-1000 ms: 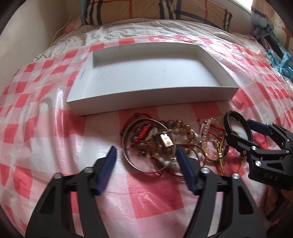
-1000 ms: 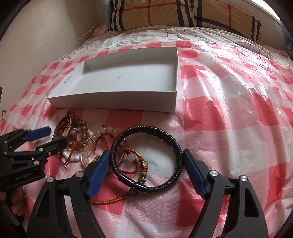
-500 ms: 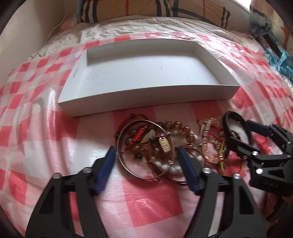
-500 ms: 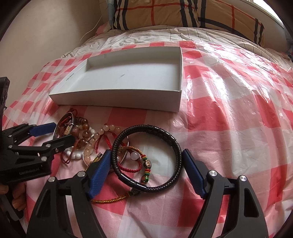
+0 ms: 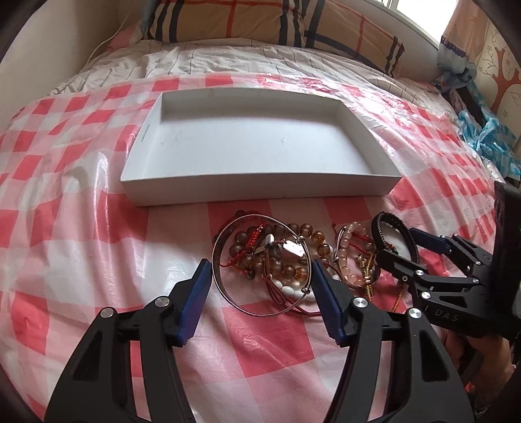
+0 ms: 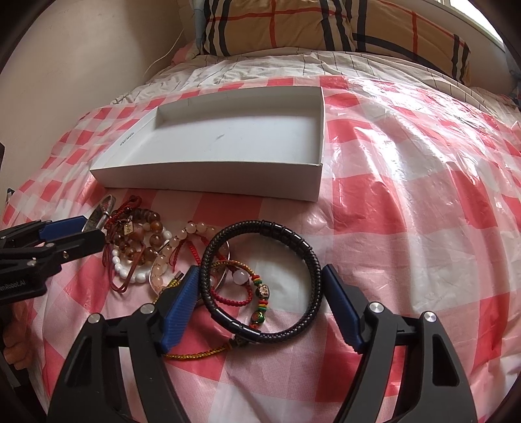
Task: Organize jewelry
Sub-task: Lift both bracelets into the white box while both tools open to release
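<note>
A heap of bracelets lies on the red-checked plastic cloth in front of an empty white box [image 5: 260, 187] [image 6: 211, 179]. My left gripper [image 5: 259, 266] [image 6: 78, 231] is shut on a thin silver bangle [image 5: 257, 314], one blue pad on each side. In the right wrist view the bangle [image 6: 102, 210] stands tilted up off the heap. My right gripper [image 6: 260, 273] [image 5: 410, 247] is shut on a black braided bracelet [image 6: 276, 227] [image 5: 379, 224], which rests on the cloth. Brown beads [image 5: 312, 234] and a pale pink bead bracelet [image 6: 172, 244] lie between the two.
A red cord with coloured beads [image 6: 260, 293] lies inside the black ring, and a yellow cord [image 6: 202, 353] trails under it. Plaid pillows [image 5: 260, 19] lie behind the box. A wall [image 6: 65, 65] runs along the left. Bare cloth spreads to the right [image 6: 423, 195].
The left jaws have narrowed onto the silver bangle, and the bangle has tipped up from the heap. The right gripper has stayed around the black bracelet.
</note>
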Available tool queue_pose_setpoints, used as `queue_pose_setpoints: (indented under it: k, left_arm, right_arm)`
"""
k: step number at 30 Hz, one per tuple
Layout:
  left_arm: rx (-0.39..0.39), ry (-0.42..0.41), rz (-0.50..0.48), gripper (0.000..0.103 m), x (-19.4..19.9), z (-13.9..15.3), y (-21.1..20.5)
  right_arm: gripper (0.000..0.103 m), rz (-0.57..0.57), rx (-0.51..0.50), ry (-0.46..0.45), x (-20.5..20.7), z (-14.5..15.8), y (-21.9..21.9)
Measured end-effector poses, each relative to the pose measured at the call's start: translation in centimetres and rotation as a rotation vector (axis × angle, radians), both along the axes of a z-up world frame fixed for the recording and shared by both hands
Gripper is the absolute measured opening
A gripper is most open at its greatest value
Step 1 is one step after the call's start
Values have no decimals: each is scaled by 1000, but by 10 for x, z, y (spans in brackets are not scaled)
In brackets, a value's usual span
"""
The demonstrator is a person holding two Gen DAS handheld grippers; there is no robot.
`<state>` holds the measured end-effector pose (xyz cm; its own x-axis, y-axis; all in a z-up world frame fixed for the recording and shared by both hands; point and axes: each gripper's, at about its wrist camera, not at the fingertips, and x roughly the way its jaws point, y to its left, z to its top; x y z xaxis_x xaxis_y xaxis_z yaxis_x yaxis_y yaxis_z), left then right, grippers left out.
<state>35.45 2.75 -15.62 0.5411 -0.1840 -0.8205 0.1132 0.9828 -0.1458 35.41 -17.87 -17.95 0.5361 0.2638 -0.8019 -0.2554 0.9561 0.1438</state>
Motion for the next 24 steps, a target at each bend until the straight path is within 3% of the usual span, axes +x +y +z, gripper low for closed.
queue_pose_setpoints:
  k: [5,14,24]
  left_arm:
    - [19,-62,-6,59,-5,14,-3]
    - [73,-157,-16,59,-9,45,-12]
    - [84,-209,13,59,17,65,-7]
  right_arm:
    - [72,-8,3,-19,-3,5,-2]
    - [72,-60,29,-132,-15,35,-12]
    - [72,-23,28,-220,-1,65,14]
